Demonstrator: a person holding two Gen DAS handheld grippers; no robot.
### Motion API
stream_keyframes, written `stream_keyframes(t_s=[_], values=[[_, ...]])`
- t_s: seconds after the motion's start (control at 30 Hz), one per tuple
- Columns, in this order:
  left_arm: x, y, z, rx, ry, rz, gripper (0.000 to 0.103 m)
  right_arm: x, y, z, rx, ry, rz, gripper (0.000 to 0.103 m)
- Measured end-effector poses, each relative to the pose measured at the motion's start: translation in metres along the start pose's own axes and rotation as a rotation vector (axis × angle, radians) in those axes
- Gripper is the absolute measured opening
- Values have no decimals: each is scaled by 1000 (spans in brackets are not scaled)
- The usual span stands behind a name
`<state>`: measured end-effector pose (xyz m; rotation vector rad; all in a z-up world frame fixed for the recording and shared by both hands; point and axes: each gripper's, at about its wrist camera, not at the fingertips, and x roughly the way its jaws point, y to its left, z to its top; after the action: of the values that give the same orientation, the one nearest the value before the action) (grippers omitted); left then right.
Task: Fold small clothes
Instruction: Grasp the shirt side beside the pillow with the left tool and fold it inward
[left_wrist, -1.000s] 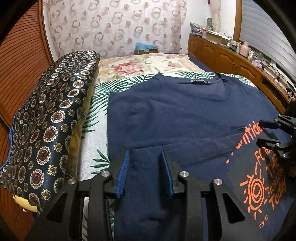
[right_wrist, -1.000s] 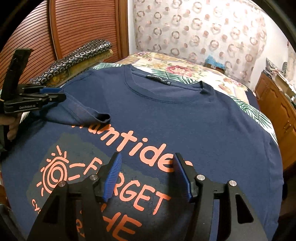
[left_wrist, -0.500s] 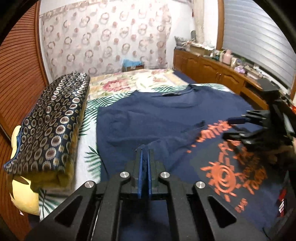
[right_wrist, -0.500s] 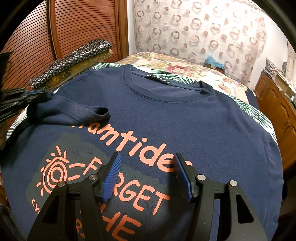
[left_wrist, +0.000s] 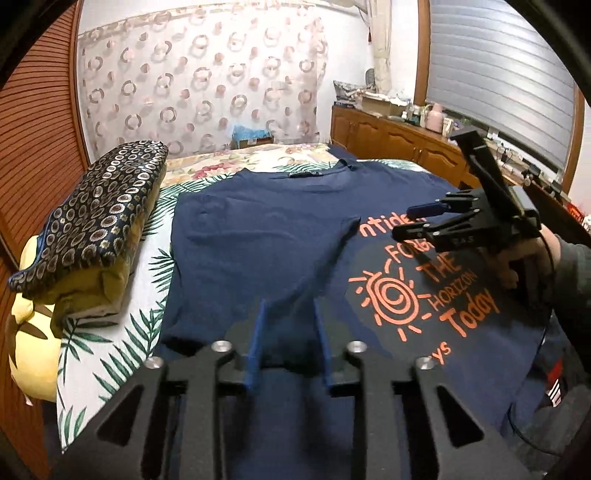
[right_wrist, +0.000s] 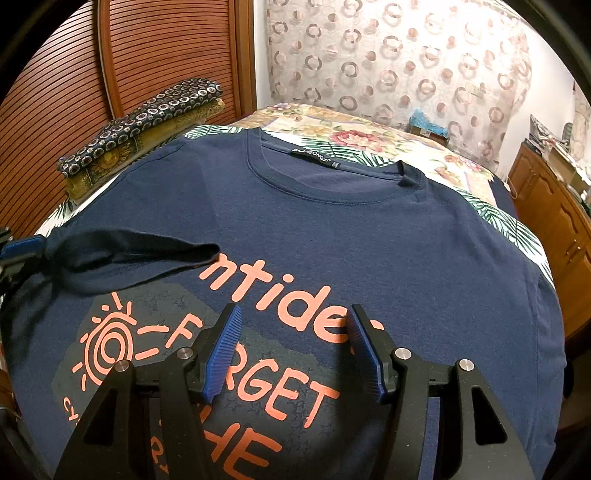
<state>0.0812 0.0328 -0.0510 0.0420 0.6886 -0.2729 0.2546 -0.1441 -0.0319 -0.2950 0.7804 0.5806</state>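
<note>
A navy T-shirt (right_wrist: 332, 229) with orange print lies face up on the bed; it also shows in the left wrist view (left_wrist: 258, 236). Its left sleeve (right_wrist: 140, 251) is folded inward over the chest, its tip by the print. My left gripper (left_wrist: 288, 314) is open and empty, low over the shirt's left side; in the right wrist view its blue tip (right_wrist: 22, 245) shows at the left edge, touching the sleeve's bunched end. My right gripper (right_wrist: 293, 332) is open and empty above the print; the left wrist view shows it (left_wrist: 417, 219) hovering over the lettering.
A folded patterned quilt (left_wrist: 96, 221) lies along the bed's left side by a wooden slatted wall (right_wrist: 110, 74). The bedsheet (left_wrist: 110, 354) has a leaf print. Wooden cabinets (left_wrist: 399, 140) with clutter stand to the right. A curtain (left_wrist: 199, 88) hangs behind.
My left gripper shut on the sleeve half a second ago, drew back and rose, and now stands open. The sleeve lies folded further across the chest. My right gripper has barely moved.
</note>
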Motion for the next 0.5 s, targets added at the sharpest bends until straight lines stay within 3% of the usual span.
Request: stream_keyframes(t_s=[0.07,0.17,0.27,0.5], values=[[-3,2,-1,-12,-8,-2,44,0,0,0,0,0,1,61],[-10,7,0,-37,-28,-8,49,0,0,0,0,0,0,61],[-11,12,1,-48,-36,8,78,0,0,0,0,0,1,61],[9,16,0,-37,24,83,79,0,0,0,1,0,-1,62]])
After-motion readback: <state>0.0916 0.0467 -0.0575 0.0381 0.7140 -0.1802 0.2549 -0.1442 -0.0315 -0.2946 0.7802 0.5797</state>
